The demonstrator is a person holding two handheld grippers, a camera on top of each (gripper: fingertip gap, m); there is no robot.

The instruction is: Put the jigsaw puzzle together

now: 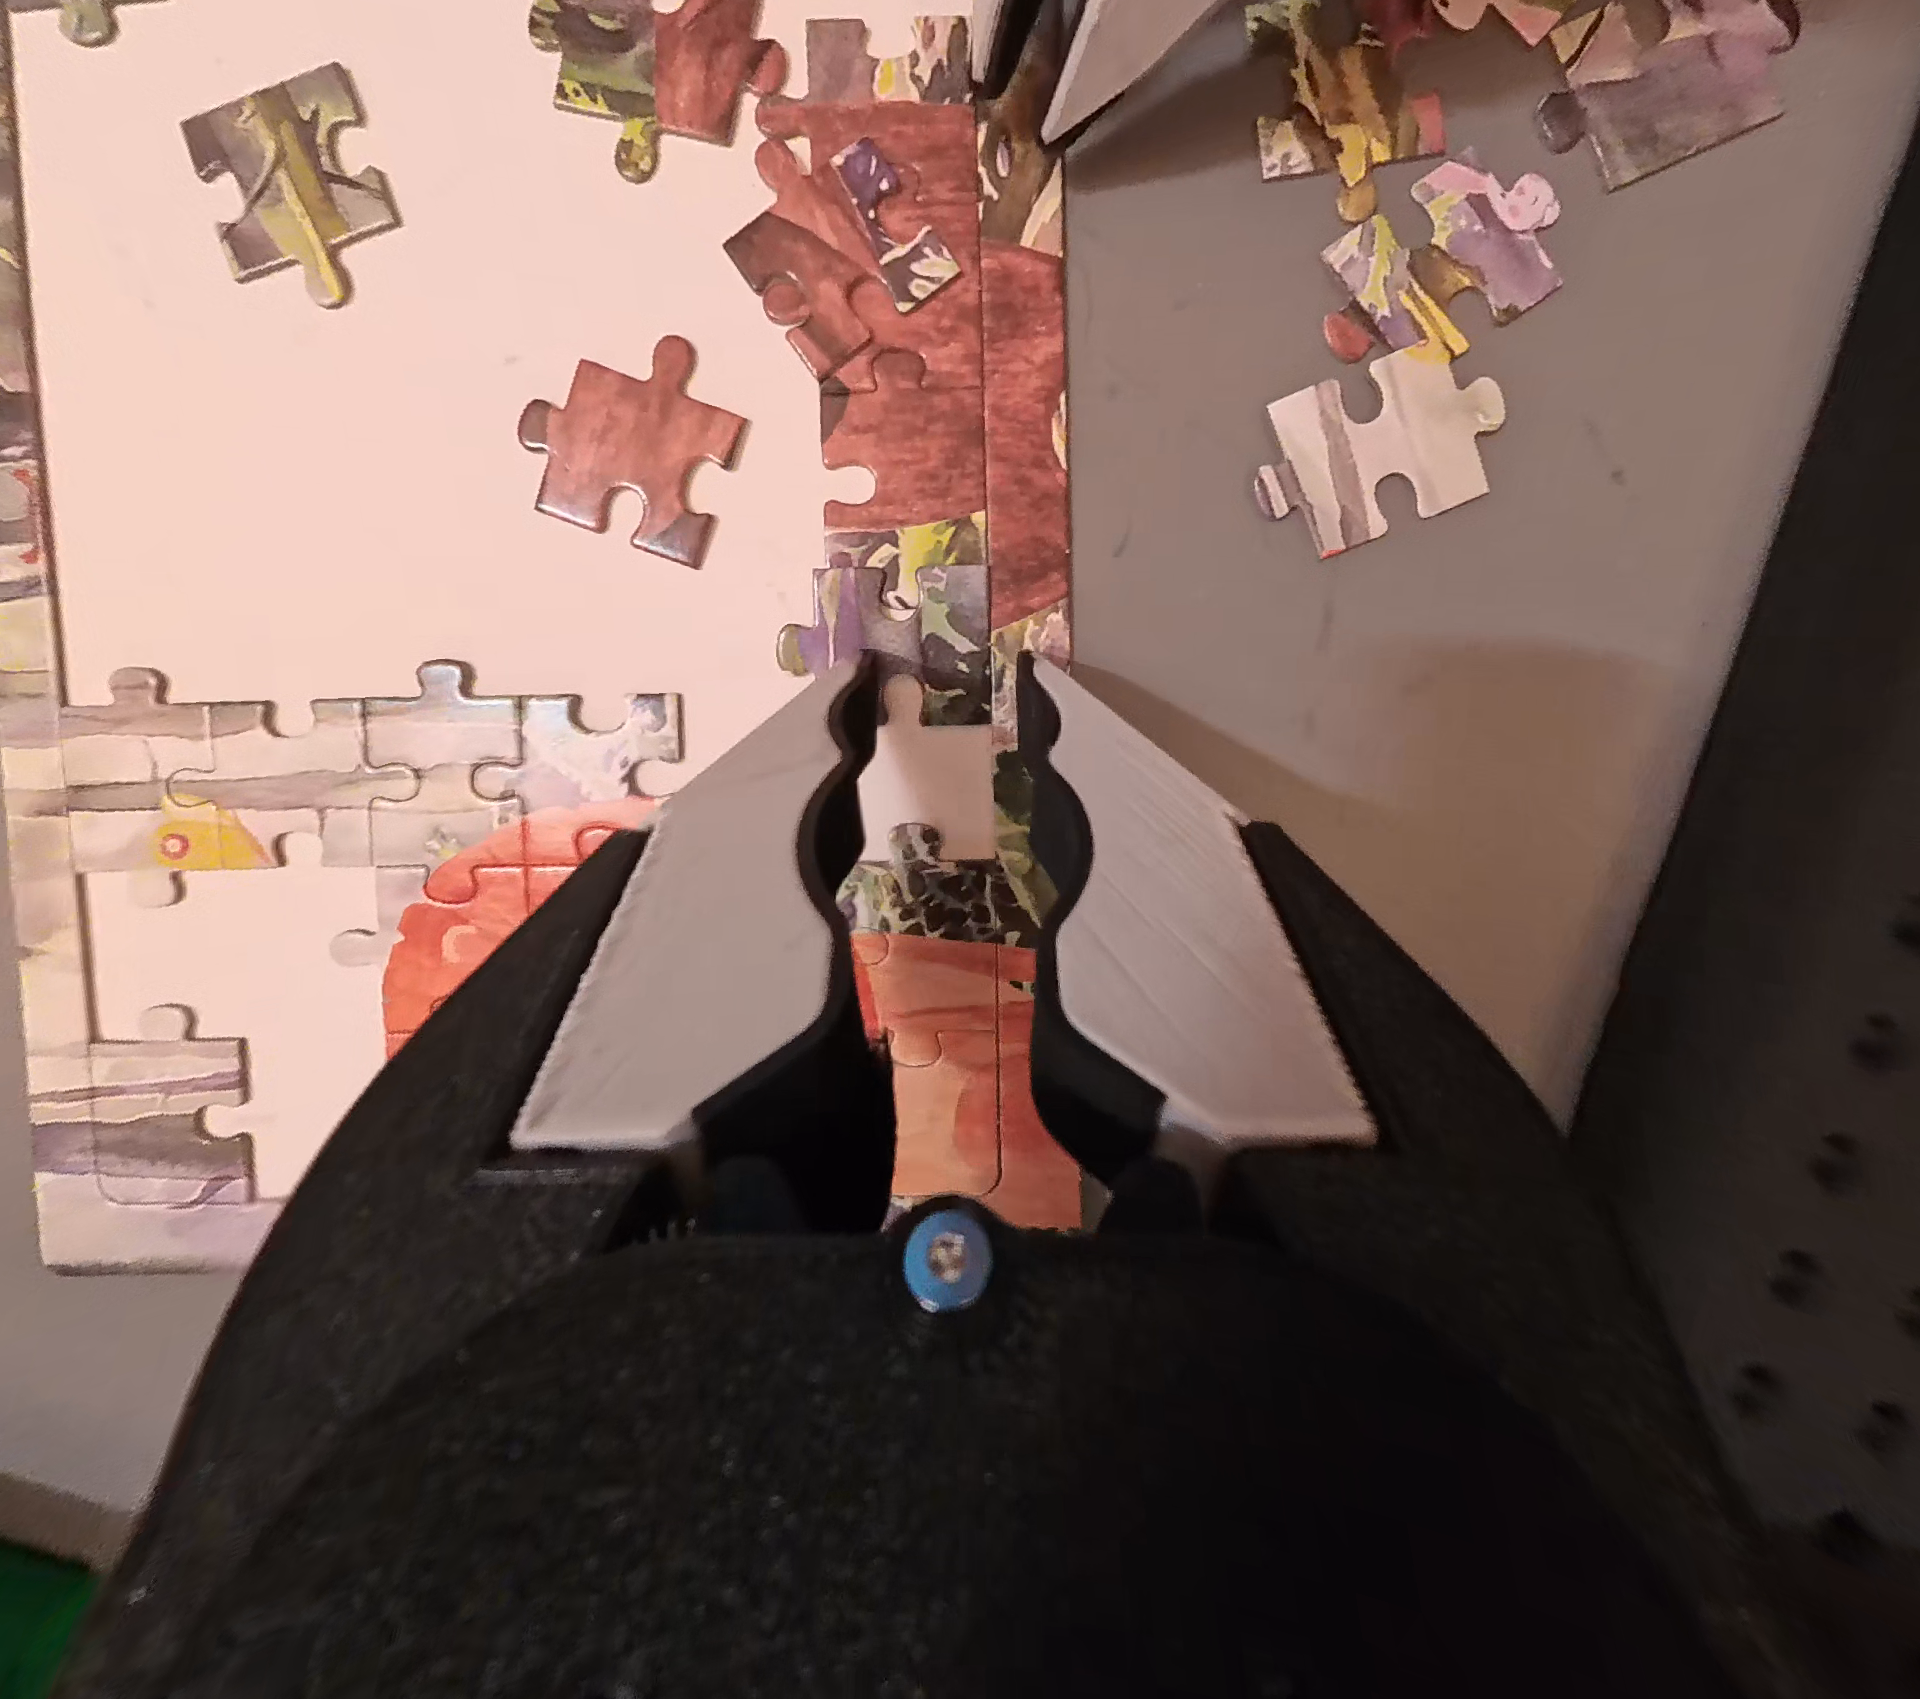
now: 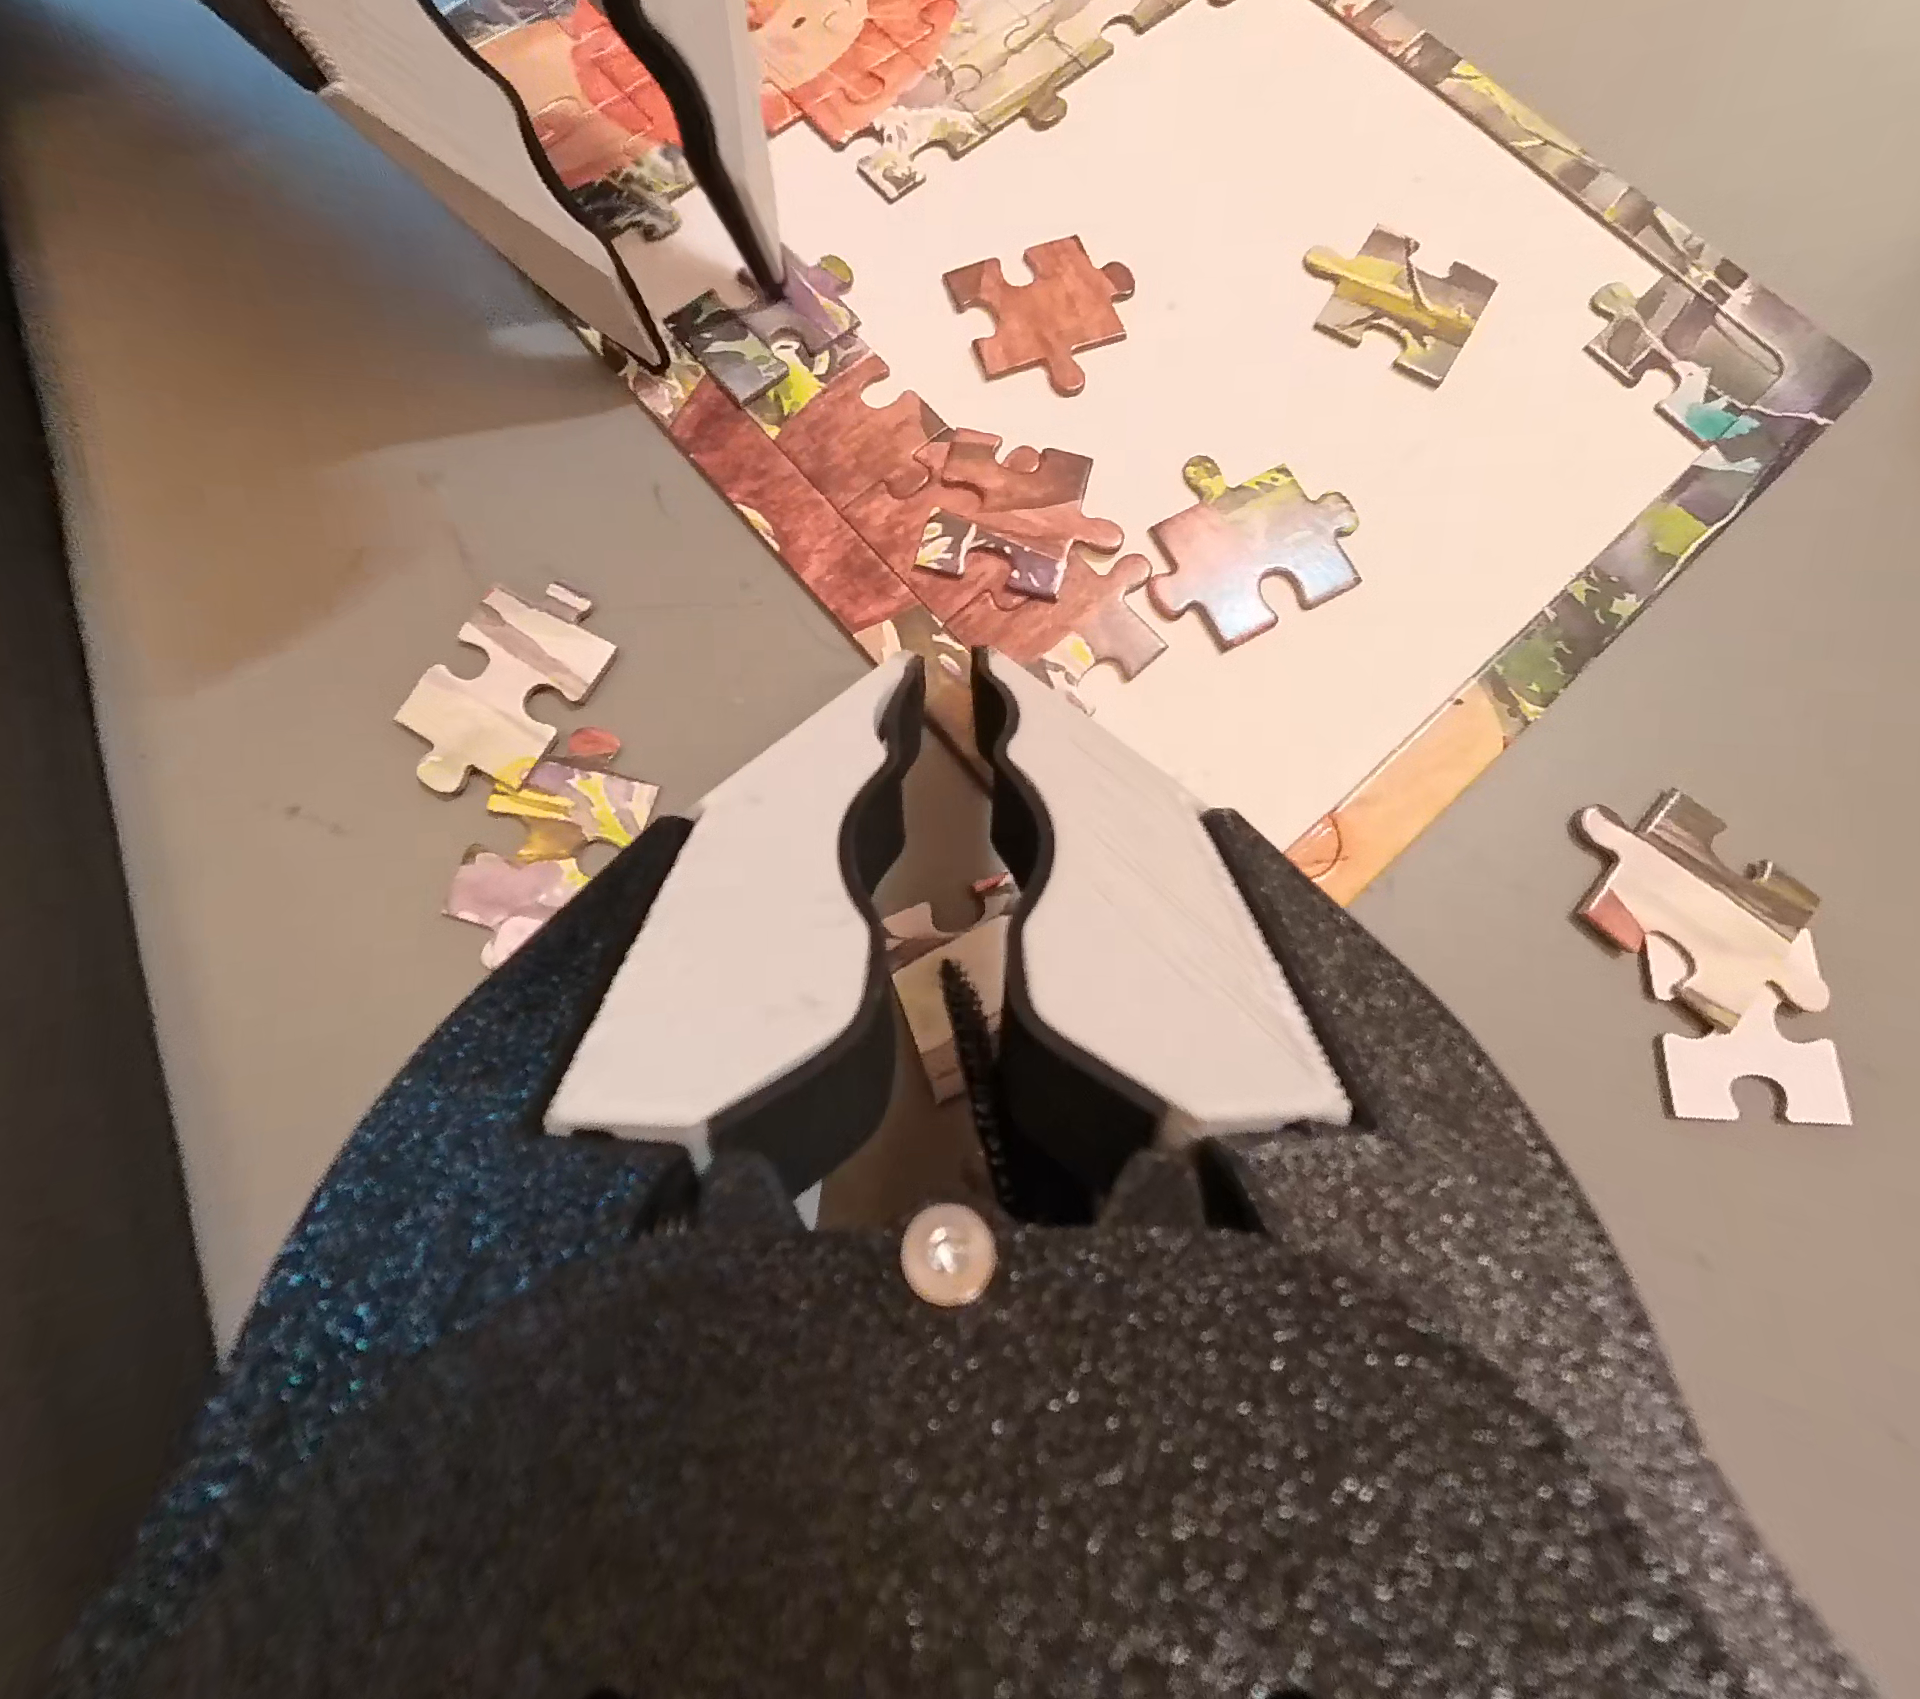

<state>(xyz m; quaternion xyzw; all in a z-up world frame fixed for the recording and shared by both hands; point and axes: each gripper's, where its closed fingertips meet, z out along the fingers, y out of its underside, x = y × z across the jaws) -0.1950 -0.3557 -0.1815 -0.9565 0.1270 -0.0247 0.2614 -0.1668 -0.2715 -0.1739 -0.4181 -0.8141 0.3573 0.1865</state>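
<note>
- Grey table (image 2: 312,506) holds the white puzzle board (image 2: 1247,195), partly filled.
- Left claw (image 1: 943,662) is spread apart, tips down on a purple-green cardboard piece (image 1: 862,626).
- Right claw (image 2: 948,662) is almost closed, empty, over the board's near edge.
- Loose brown piece (image 2: 1039,309) lies ahead of it.

Nothing readable is showing in either view: no words, numbers, brand marks or signs are appearing on the puzzle pieces, the puzzle board, the table or the grippers.
</note>
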